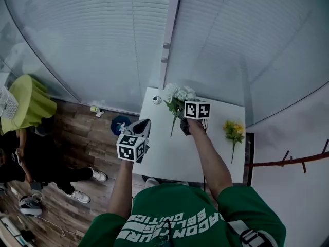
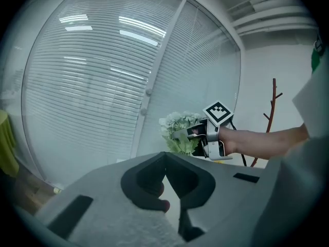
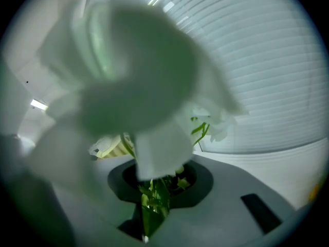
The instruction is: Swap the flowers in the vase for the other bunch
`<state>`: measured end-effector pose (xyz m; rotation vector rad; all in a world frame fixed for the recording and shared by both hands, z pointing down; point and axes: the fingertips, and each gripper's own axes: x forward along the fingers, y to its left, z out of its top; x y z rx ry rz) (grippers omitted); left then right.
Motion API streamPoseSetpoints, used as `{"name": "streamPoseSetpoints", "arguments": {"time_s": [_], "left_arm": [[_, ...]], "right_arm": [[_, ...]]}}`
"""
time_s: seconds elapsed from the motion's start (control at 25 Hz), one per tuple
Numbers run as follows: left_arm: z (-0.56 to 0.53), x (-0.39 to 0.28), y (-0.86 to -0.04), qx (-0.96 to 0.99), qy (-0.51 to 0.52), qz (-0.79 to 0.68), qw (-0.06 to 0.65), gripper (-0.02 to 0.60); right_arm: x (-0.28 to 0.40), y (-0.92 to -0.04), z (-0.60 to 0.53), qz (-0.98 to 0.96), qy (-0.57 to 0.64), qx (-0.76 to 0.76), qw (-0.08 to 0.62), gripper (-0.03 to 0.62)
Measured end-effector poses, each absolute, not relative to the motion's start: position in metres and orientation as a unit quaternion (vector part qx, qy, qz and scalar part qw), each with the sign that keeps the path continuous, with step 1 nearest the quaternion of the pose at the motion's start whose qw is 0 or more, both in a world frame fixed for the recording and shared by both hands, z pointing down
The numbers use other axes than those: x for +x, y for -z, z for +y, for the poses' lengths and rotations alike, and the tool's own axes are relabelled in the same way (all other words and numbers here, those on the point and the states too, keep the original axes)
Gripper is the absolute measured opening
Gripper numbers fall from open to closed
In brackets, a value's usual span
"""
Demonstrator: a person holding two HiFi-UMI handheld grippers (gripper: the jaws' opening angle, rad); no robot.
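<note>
Head view: looking down past the person's green shirt [image 1: 180, 225], I see a white table [image 1: 164, 158] set against a glass wall with blinds [image 1: 103, 35]. The right gripper [image 1: 181, 109] is held up over the far side of the table with the white bunch [image 1: 178, 93] clamped in it. The blossoms are on top and the thin stem hangs free below, clear of the tabletop. Just beside the blossoms, at the table's far left corner, stands a small white vase [image 1: 157, 100]. The yellow bunch [image 1: 234, 131] lies flat on the table toward its right edge, well apart from the white one. The left gripper [image 1: 143, 124] hovers at the table's left edge, near the vase but not touching it. A blue round thing [image 1: 119, 123] sits on the wooden floor [image 1: 77, 138] just to its left

Left gripper view: the left gripper [image 2: 165, 158] has its two jaws meeting at the tips, with only a narrow slit behind them, and I see nothing caught between them. Beyond them the right gripper [image 2: 184, 134] shows side-on, closed on the white bunch [image 2: 179, 123] low among its leaves. The person's forearm [image 2: 262, 140] reaches in from the right. A reddish-brown branched stand [image 2: 272, 109] rises against the white wall behind

Right gripper view: the right gripper [image 3: 154, 181] has its jaws drawn nearly together, pinching the green stems [image 3: 152, 202] of the white bunch [image 3: 133, 71]. The blossoms sit so close to the lens that they are one big pale blur, with the blinds [image 3: 267, 60] behind them
</note>
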<state>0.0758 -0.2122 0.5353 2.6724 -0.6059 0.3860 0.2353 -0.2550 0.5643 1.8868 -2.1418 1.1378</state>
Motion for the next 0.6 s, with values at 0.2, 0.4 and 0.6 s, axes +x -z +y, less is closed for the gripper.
{"name": "streamPoseSetpoints", "arguments": {"time_s": [0.2, 0.4, 0.6], "left_arm": [[-0.185, 0.12, -0.523, 0.957, -0.136, -0.192, 0.169, 0.008], [-0.157, 0.168, -0.512, 0.966, -0.136, -0.159, 0.154, 0.008], [-0.13, 0.211, -0.504, 0.973, -0.14, -0.12, 0.14, 0.008]], "right_arm": [[0.287, -0.538, -0.21, -0.686, -0.348, 0.639, 0.006, 0.071], [0.351, -0.517, -0.157, -0.659, -0.33, 0.676, -0.018, 0.071], [0.406, -0.507, -0.101, -0.624, -0.319, 0.713, -0.034, 0.071]]}}
